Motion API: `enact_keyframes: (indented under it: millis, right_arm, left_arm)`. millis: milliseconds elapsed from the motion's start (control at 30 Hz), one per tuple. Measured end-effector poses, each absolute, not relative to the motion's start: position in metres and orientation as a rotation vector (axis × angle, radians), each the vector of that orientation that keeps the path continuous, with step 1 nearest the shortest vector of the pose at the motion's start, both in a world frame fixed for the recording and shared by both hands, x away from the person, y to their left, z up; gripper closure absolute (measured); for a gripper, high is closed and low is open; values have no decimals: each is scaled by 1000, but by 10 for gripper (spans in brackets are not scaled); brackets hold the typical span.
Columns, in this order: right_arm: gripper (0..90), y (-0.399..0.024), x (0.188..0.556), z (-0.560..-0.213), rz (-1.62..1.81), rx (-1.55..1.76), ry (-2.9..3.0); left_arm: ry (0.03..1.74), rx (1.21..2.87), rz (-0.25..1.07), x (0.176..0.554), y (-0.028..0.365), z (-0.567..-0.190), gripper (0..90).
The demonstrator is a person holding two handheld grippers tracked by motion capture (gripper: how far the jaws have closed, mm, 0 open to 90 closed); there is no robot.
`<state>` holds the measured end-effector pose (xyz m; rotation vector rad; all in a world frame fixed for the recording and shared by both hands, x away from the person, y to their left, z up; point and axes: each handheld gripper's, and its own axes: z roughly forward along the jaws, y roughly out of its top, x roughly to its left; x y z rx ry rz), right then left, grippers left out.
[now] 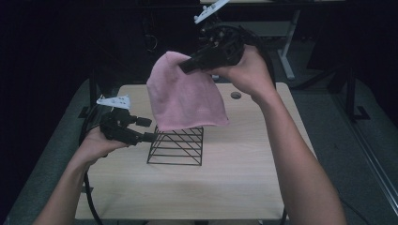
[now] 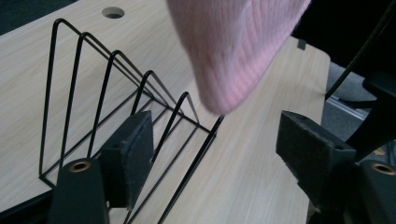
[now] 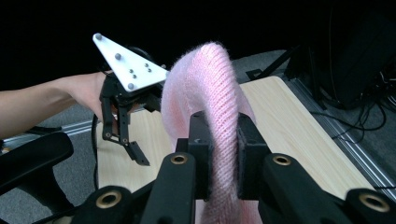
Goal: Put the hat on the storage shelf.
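- Pressed between the two black pads at the very front of the right claw view is a fold of the pink knitted beanie (image 3: 212, 88); the right claw (image 3: 219, 154) pinches this fold tightly, and the knit ribs show clearly there.
- From the high view, the same beanie (image 1: 185, 96) hangs down from the right claw (image 1: 187, 65), lifted in the air above the far part of the desk (image 1: 244, 173). Its lower edge hangs in front of the top of the black wire rack (image 1: 177, 146); I cannot tell if the two touch.
- In the left claw view, the rounded lower end of the beanie (image 2: 233, 51) hangs over the far loops of the wire rack (image 2: 116, 102), and this view is a little blurred on the knit.
- Only pads and air are between the fingers of the left claw (image 2: 215, 149): its jaws stand spread wide, with nothing held. The rack stands on the desk (image 2: 261, 182) just behind its left pad.
- The high view shows the left claw (image 1: 149, 130) low, just beside the left side of the rack, pointing level toward it.
- The right forearm reaches far forward and upward, with the hand wrapped around the claw body; the claw points to the left and a little down.
- The left forearm lies low over the near left corner of the desk.
- The right claw view also shows the left claw (image 3: 133, 151) farther off, with its grey three-cornered plate on top.
- A round hole (image 1: 236, 95) is in the desk near the far right edge.
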<state>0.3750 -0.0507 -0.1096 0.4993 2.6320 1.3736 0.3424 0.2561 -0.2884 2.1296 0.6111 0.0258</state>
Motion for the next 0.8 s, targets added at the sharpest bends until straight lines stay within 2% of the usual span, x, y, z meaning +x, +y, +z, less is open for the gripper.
enact_keyframes:
  millis: [200, 300, 500, 633, 800]
  right_arm:
    - [794, -34, 376, -111, 1397, 472, 2644]
    - [793, -26, 377, -113, 1405, 449, 2650]
    - [793, -17, 378, -115, 1410, 434, 2654]
    - [793, -13, 379, -117, 1407, 432, 2657]
    - [792, -10, 382, -124, 1402, 450, 2662]
  left_arm:
    - [620, 2106, 19, 343, 263, -287, 390]
    - [632, 2073, 11, 343, 268, -286, 488]
    - [628, 2073, 5, 340, 275, -288, 762]
    - [632, 2082, 3, 340, 280, -290, 813]
    - [646, 2112, 26, 341, 283, -293, 826]
